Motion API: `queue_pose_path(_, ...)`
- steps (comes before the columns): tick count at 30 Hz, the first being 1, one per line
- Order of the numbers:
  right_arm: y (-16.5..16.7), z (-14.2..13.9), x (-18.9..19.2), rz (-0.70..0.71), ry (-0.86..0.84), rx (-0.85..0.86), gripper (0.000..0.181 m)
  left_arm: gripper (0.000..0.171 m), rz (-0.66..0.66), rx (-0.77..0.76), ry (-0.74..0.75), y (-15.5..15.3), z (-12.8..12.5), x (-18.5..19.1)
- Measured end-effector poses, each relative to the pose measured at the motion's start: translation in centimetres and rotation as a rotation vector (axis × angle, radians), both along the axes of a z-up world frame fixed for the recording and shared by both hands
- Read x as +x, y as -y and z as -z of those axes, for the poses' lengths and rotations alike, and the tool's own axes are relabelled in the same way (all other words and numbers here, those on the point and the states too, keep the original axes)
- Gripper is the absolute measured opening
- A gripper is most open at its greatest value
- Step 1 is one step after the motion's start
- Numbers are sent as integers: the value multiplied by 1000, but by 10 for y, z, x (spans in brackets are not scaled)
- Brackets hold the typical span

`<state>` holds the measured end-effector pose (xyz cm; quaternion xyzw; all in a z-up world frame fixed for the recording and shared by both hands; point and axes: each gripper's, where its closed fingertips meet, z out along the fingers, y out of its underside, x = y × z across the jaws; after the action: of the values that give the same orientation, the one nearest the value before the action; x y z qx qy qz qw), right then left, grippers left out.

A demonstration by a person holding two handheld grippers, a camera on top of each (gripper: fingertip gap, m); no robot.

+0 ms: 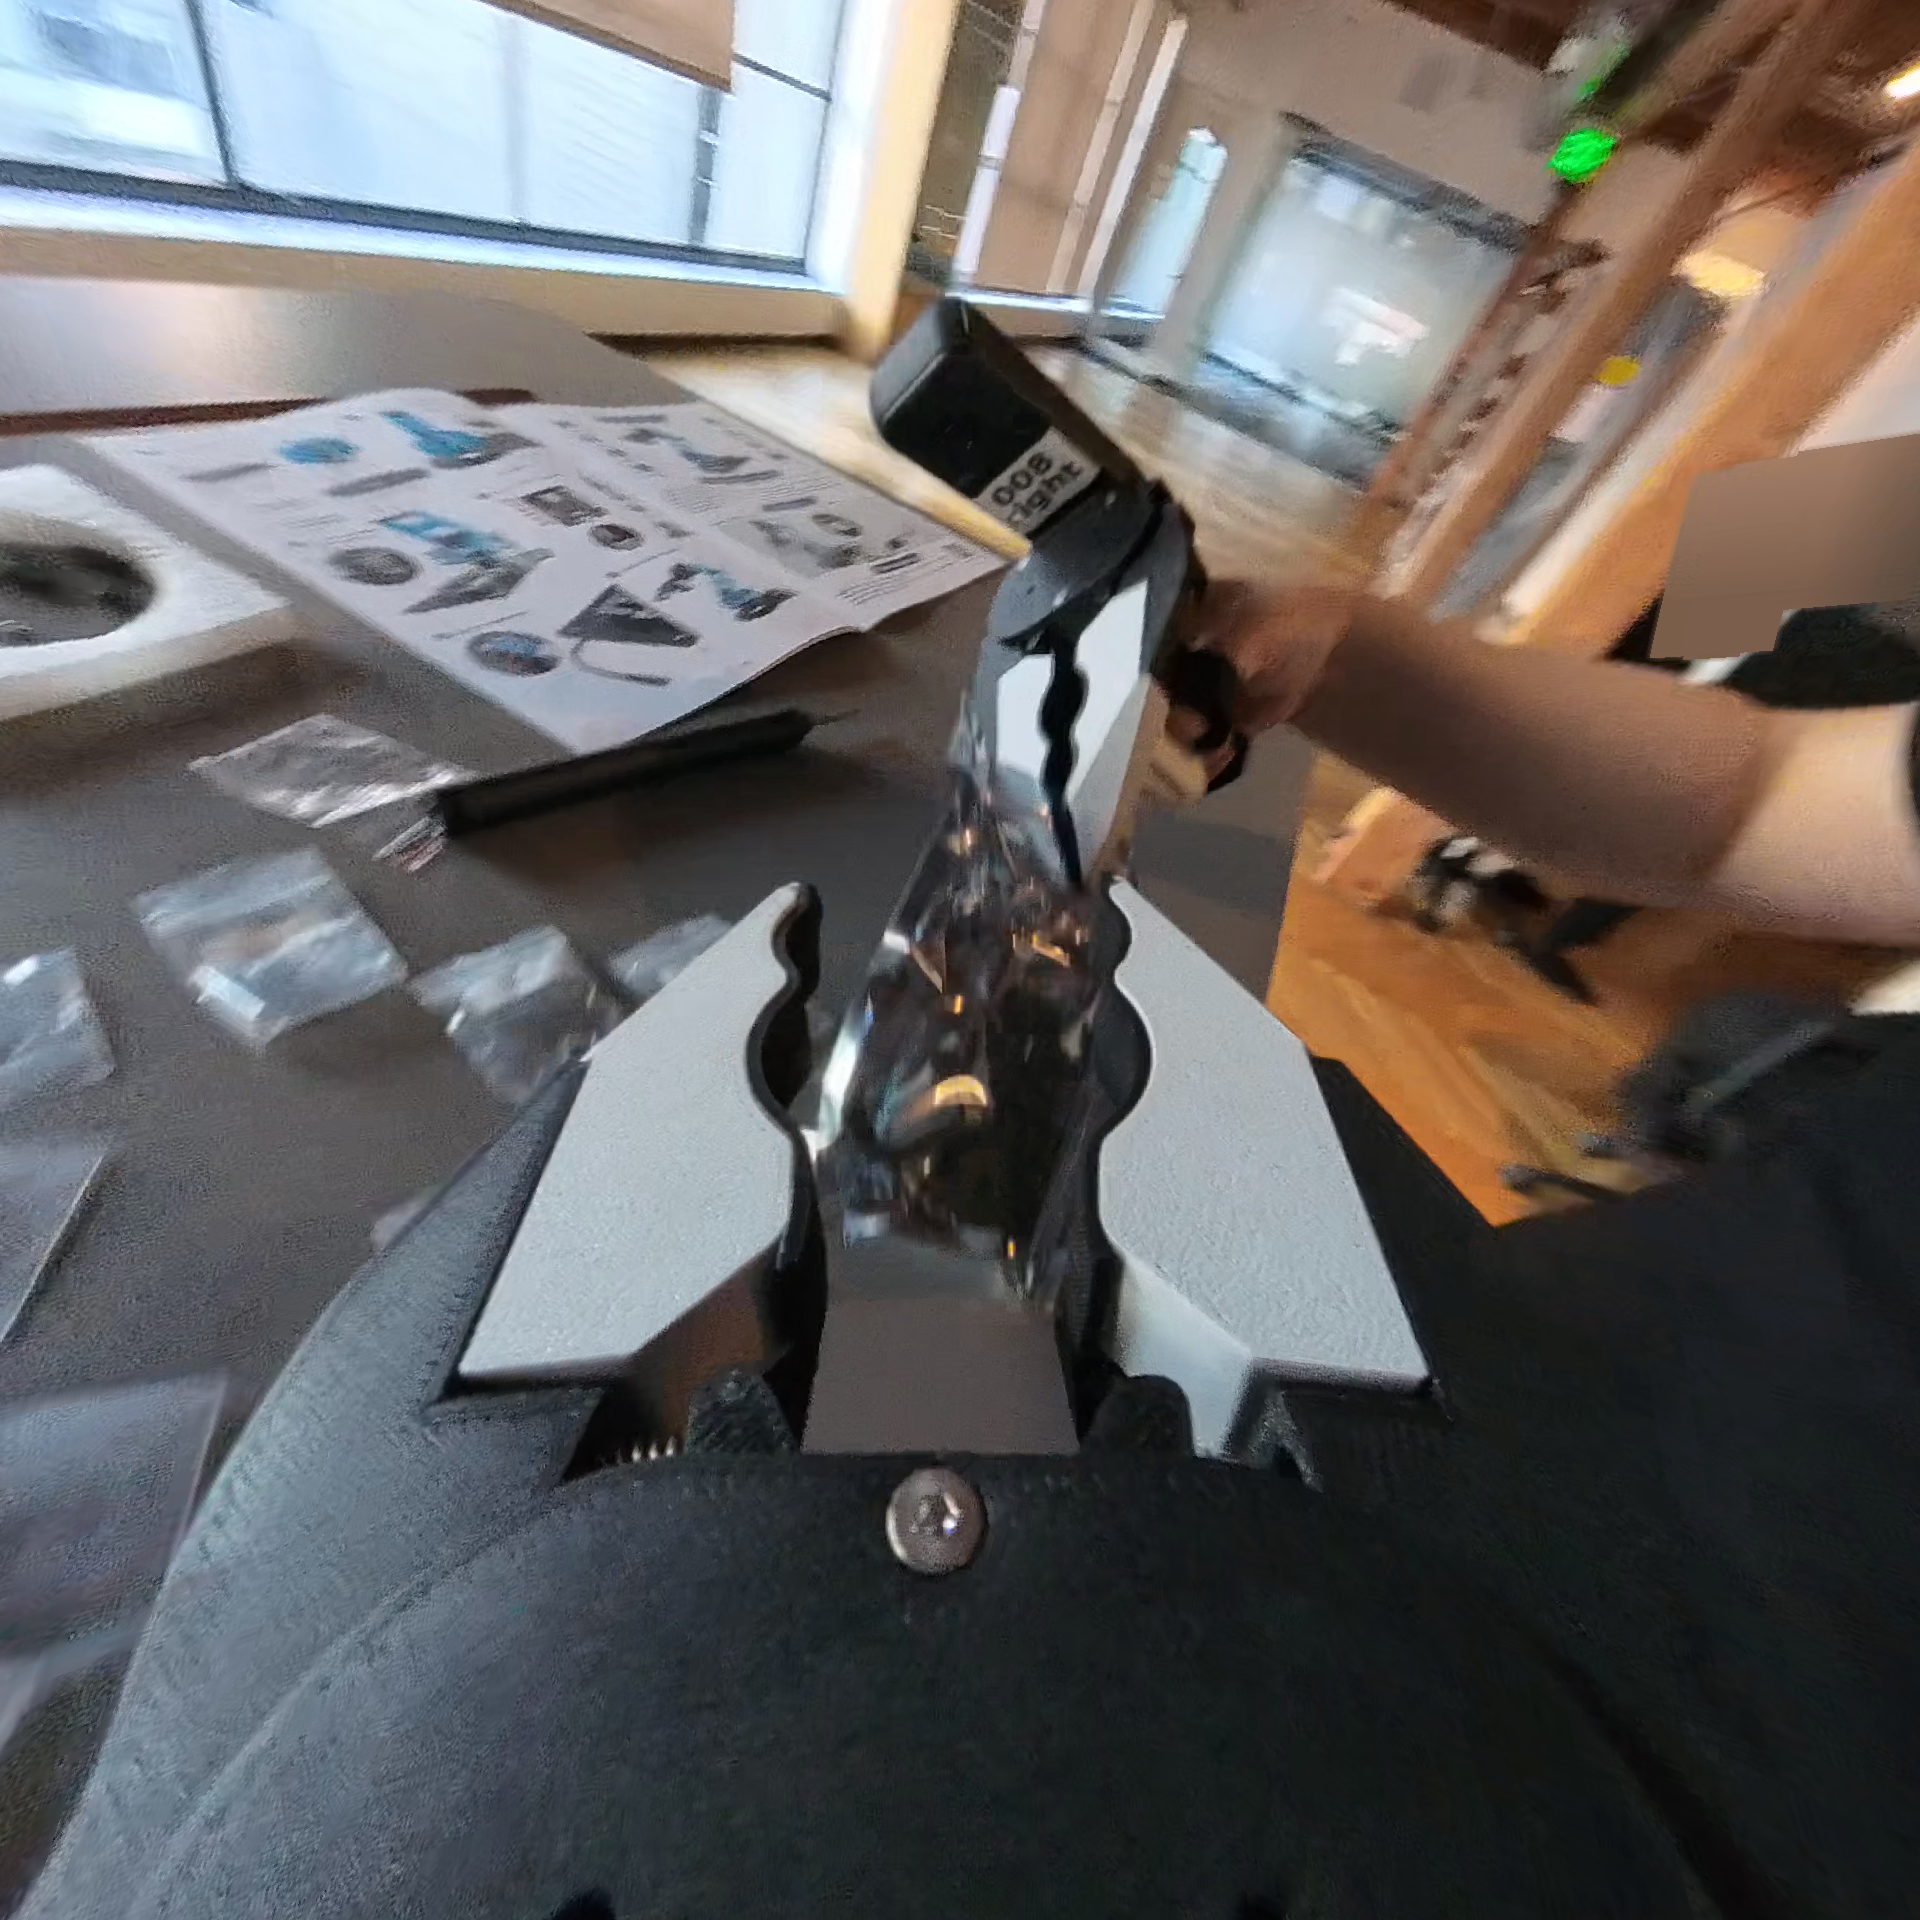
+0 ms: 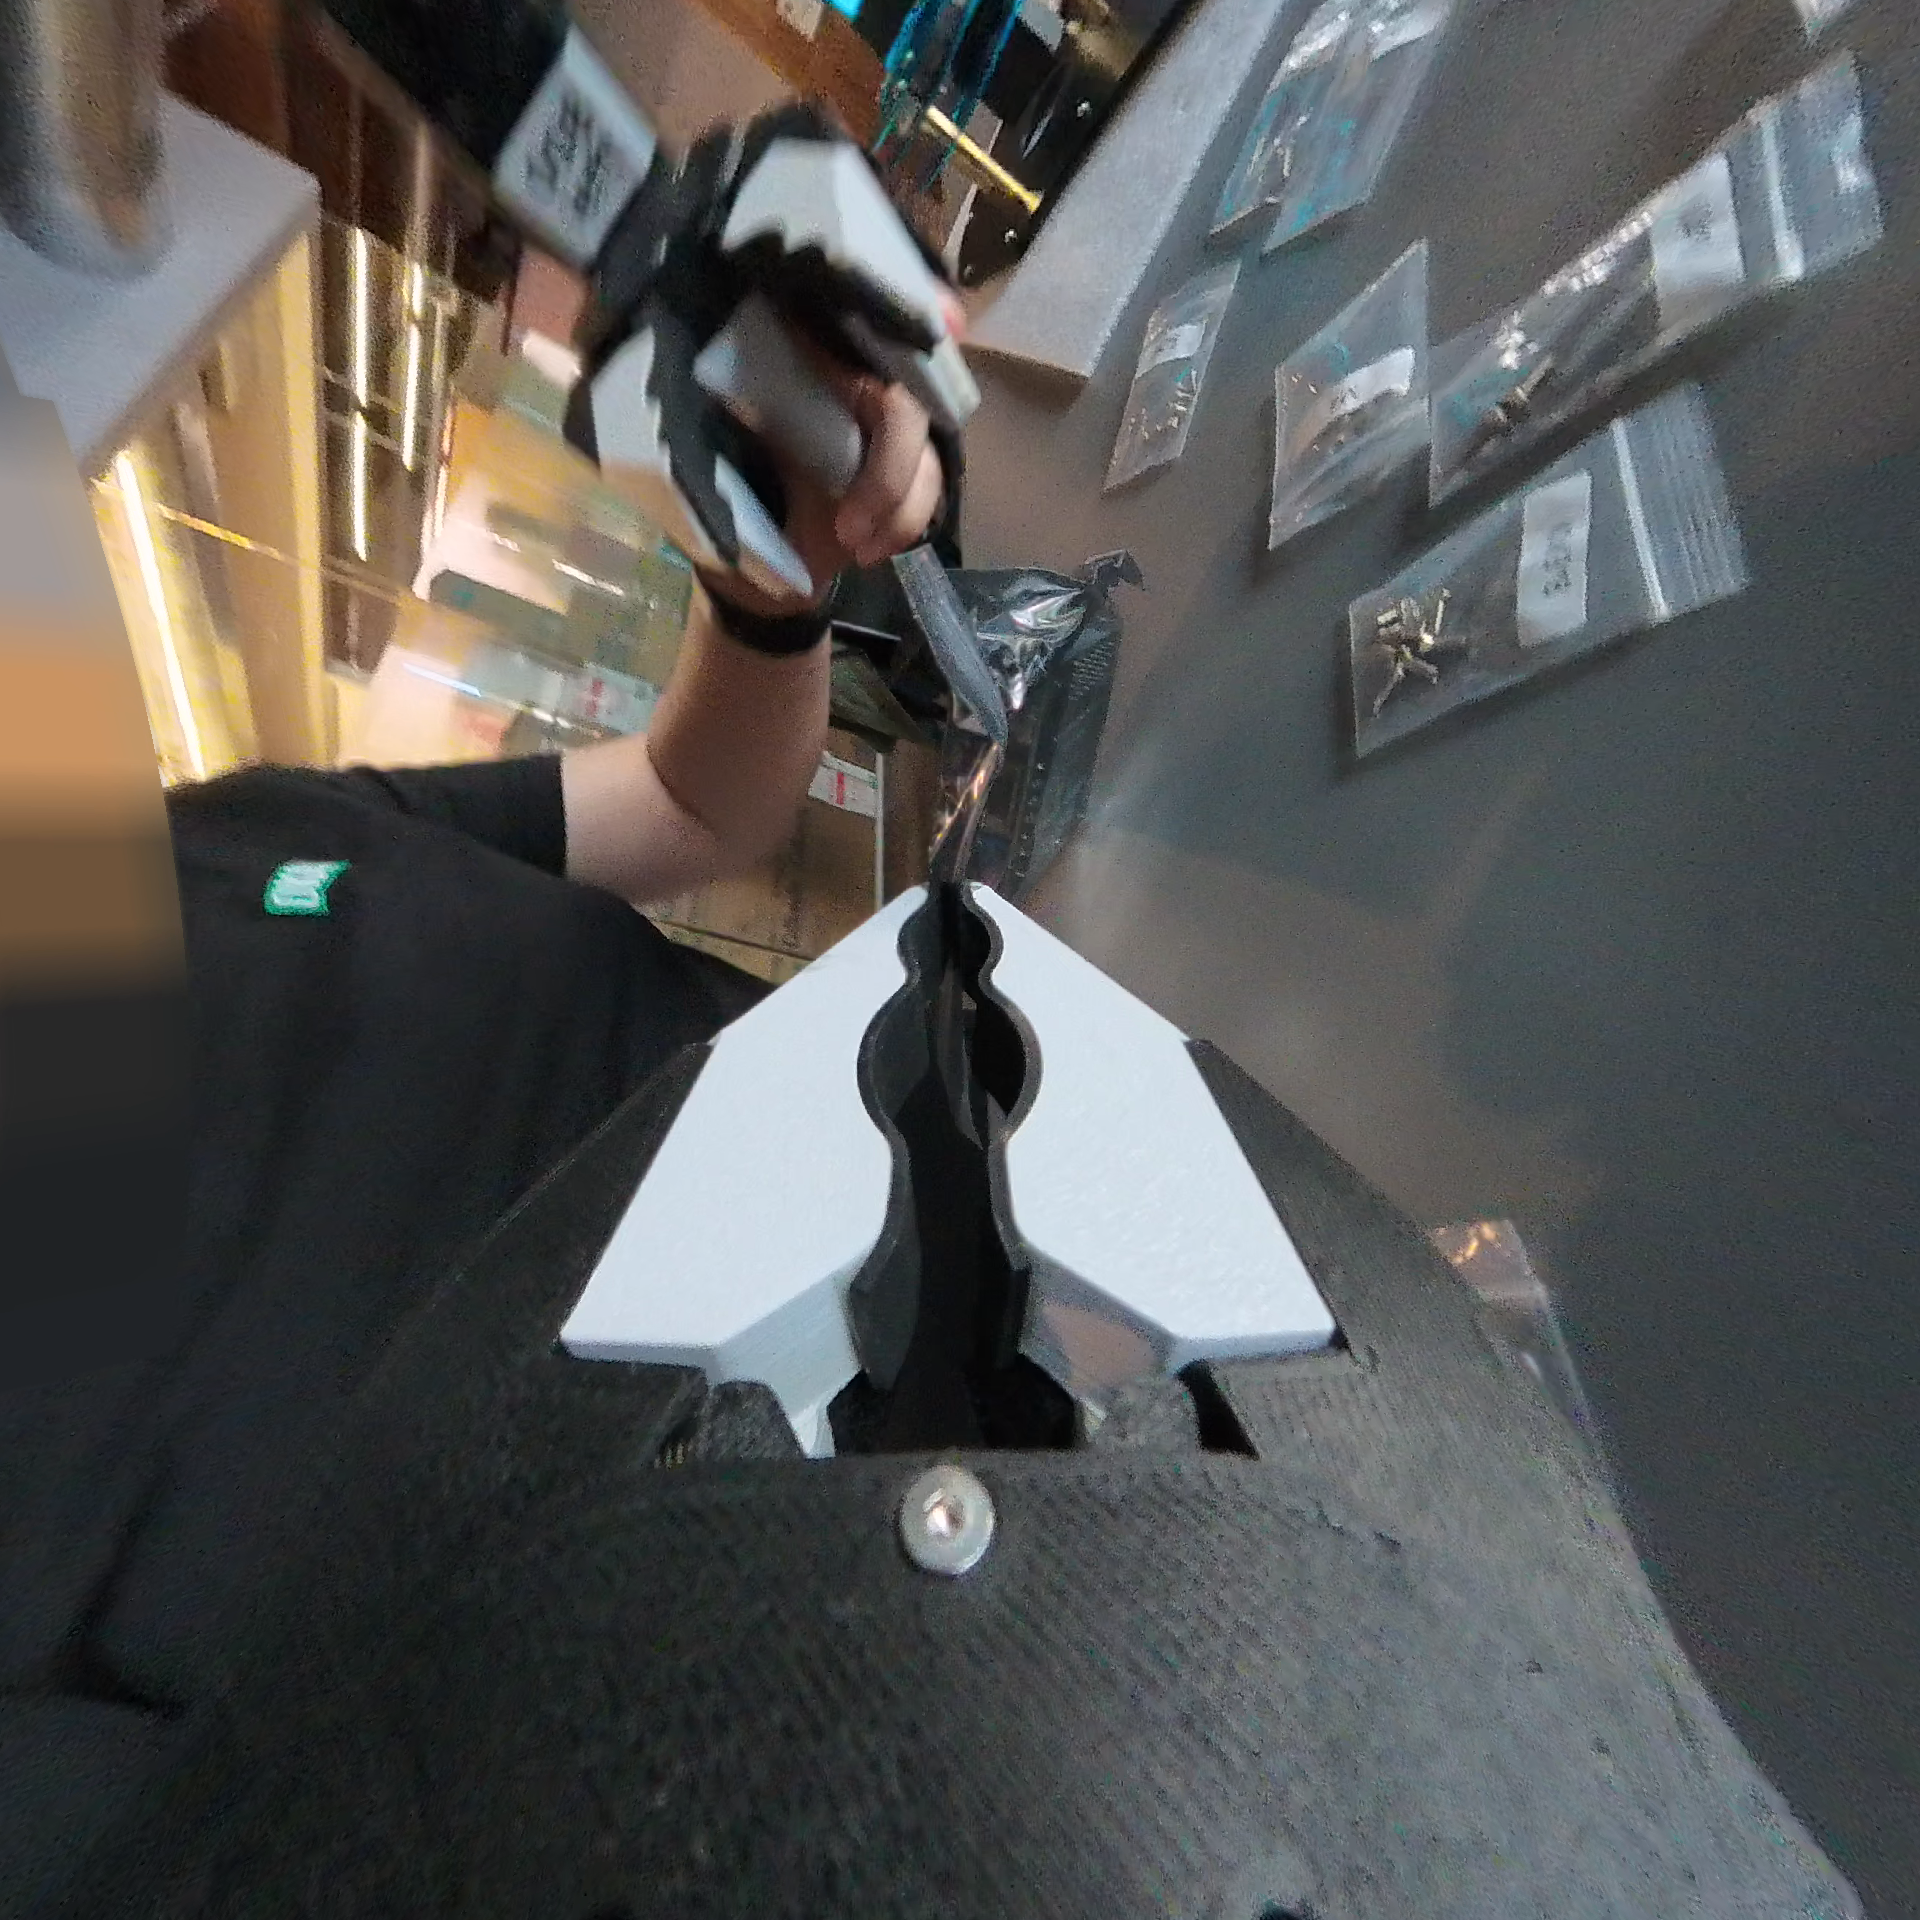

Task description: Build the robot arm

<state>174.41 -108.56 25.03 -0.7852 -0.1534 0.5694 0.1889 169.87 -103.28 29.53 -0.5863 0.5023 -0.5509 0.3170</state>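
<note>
My left gripper [image 1: 958, 899] is shut on a crinkled clear plastic bag [image 1: 966, 1039] with dark parts inside, held above the dark grey table [image 1: 312, 1122]. My right gripper [image 1: 1075, 868] comes down from above and is shut on the bag's far end. In the right wrist view my right gripper [image 2: 951, 891] pinches a thin edge of the bag [image 2: 1039, 644], which stretches away to the left gripper's white fingers [image 2: 644, 416]. A person's hand and forearm [image 1: 1455, 727] hold the right gripper.
Several small clear bags of hardware [image 1: 270, 935] lie on the table, also in the right wrist view [image 2: 1538, 603]. An open printed instruction sheet [image 1: 540, 540], a black bar [image 1: 623, 769] and a white foam piece [image 1: 156, 644] lie farther back. The table edge meets wooden floor [image 1: 1403, 1039] on the right. Across from one pair of fingers to the other is roughly 9 cm.
</note>
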Motion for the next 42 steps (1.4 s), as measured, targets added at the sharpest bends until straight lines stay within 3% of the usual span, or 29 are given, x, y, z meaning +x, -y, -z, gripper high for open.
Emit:
queue_pose_path(5,-7,-1,0,-37,47,91,1,38,339,-254,34,1,-25,40)
queue_pose_path(10,-14,0,1,16,58,144,3,40,411,-217,-114,3,9,56)
queue_pose_path(12,-14,-4,-2,33,36,170,3,24,467,-222,-154,12,18,57)
queue_pose_path(13,-13,-4,-3,34,35,178,2,8,479,-214,-166,15,22,59)
queue_pose_path(17,-9,-5,1,80,16,170,8,5,505,-188,-121,17,23,64)
queue_pose_path(21,-8,-24,24,234,-89,183,14,5,505,-212,-91,13,20,62)
queue_pose_path(23,-3,-24,43,307,33,324,16,5,501,-224,-78,9,18,59)
queue_pose_path(26,12,0,68,293,442,592,45,5,481,-237,-57,3,15,55)
queue_pose_path(30,24,33,87,191,723,650,55,5,477,-248,-51,-4,14,53)
queue_pose_path(37,23,70,109,122,869,611,50,4,463,-260,-39,-12,9,51)
queue_pose_path(42,4,43,99,233,760,683,50,4,443,-254,-28,-15,6,46)
